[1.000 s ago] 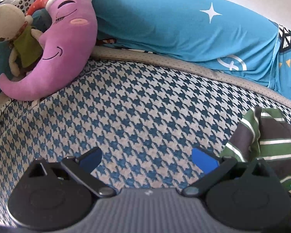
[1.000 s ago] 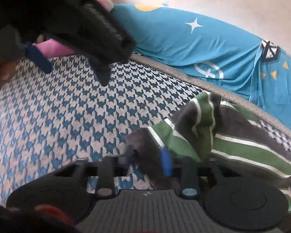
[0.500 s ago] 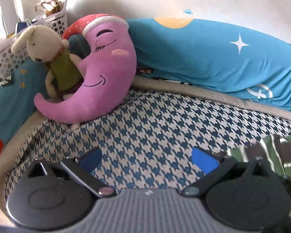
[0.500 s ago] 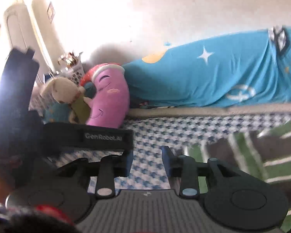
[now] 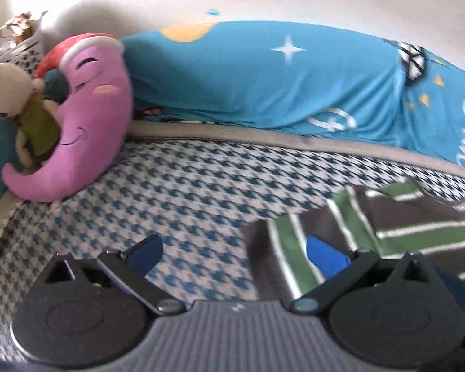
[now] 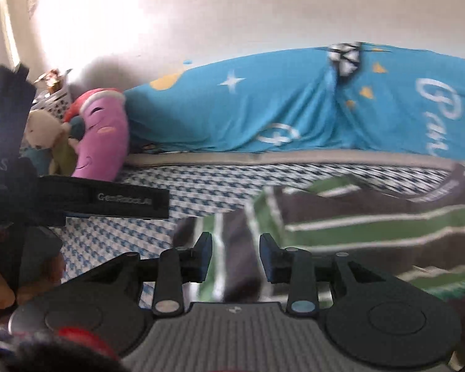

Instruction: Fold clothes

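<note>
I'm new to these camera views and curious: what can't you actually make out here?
- Striped garment: cut off by the left view's right edge; its kind is unclear.
- White basket: contents too small and washed out in the right view.
- Right tongs: open around blurred cloth; contact unclear.

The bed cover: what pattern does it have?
Blue-and-white houndstooth bed cover, clearest in the left wrist view.

The left hand-held gripper (jaws spread wide) hovers beside the striped garment.
</note>
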`<state>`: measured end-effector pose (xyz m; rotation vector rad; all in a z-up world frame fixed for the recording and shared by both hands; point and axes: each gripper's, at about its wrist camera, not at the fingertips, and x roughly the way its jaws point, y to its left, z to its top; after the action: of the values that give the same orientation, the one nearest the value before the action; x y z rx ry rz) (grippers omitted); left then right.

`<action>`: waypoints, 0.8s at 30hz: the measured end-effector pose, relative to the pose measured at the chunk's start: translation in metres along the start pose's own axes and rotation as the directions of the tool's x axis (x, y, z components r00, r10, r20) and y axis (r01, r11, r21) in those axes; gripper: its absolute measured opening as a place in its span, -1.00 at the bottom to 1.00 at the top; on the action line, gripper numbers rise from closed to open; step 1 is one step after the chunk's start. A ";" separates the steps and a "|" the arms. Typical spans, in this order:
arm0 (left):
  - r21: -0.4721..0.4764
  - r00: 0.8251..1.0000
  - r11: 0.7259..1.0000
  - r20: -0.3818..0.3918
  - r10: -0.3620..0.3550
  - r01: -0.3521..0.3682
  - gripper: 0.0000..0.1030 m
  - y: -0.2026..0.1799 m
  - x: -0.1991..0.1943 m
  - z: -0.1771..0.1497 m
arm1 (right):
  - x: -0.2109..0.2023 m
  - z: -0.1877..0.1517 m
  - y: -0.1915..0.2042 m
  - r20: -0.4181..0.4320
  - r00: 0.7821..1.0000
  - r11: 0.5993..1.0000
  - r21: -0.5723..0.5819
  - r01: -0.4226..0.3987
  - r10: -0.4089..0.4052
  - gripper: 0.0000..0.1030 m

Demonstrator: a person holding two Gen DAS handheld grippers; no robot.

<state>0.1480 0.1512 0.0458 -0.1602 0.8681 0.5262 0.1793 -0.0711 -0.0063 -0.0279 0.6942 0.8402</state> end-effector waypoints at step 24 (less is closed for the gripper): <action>0.127 0.990 0.986 -0.100 -0.099 0.112 1.00 -0.087 0.018 -0.031 | -0.077 -0.010 -0.175 0.029 0.952 0.933 0.208 0.294 -0.306 -0.33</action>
<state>0.1802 0.0720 0.0059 -0.1100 0.9775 0.3631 0.2597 -0.2446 -0.0119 0.0728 0.6938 0.4722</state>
